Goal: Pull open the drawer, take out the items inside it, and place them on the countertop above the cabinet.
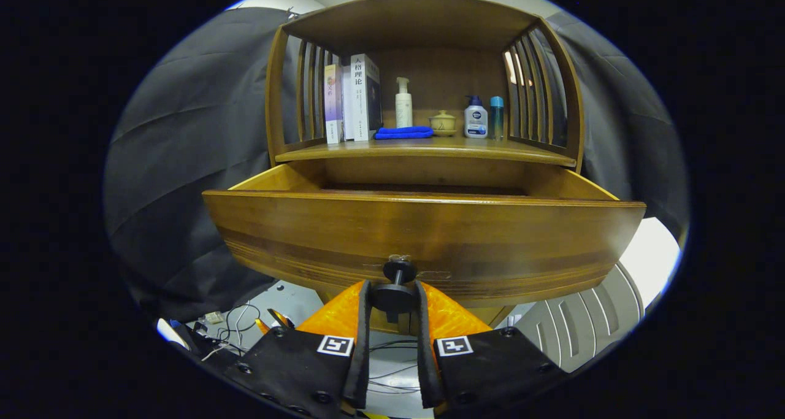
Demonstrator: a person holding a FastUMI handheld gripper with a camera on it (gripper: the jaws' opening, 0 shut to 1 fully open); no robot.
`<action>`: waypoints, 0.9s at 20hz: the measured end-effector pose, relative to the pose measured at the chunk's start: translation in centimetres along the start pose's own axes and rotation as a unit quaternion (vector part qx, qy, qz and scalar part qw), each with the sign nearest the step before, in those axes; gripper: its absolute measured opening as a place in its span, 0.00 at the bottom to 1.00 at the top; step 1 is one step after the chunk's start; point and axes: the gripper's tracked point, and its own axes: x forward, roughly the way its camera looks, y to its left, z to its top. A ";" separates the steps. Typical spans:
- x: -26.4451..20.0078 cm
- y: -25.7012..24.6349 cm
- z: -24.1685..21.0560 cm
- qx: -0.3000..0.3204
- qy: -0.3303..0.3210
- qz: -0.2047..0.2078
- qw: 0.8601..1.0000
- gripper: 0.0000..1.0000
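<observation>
A wooden cabinet's drawer [423,235] stands pulled out toward me, its wide front panel just ahead of the fingers. My gripper [394,296] is shut on the drawer's dark round knob [397,291], with both fingers pressing on its sides. The drawer's inside is hidden behind the front panel; only the top rims of its side walls show. Above the drawer lies the countertop [429,150], a wooden shelf framed by slatted sides.
On the countertop stand books [354,99], a white pump bottle [403,103], a folded blue cloth [403,133], a small lidded pot [443,123], a white and blue bottle [476,118] and a teal bottle [497,117]. Cables [236,327] lie on the floor below.
</observation>
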 end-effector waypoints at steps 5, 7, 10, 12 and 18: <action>-0.8 0.3 -0.3 -0.005 0.006 0.010 1.000 0.35; -0.8 0.4 -0.3 0.004 0.010 0.011 1.000 0.40; -1.5 0.6 0.2 0.011 0.009 0.017 1.000 0.47; -2.4 1.3 1.1 -0.012 -0.010 0.026 1.000 0.54; -5.1 3.4 5.4 -0.081 -0.090 0.050 0.991 0.98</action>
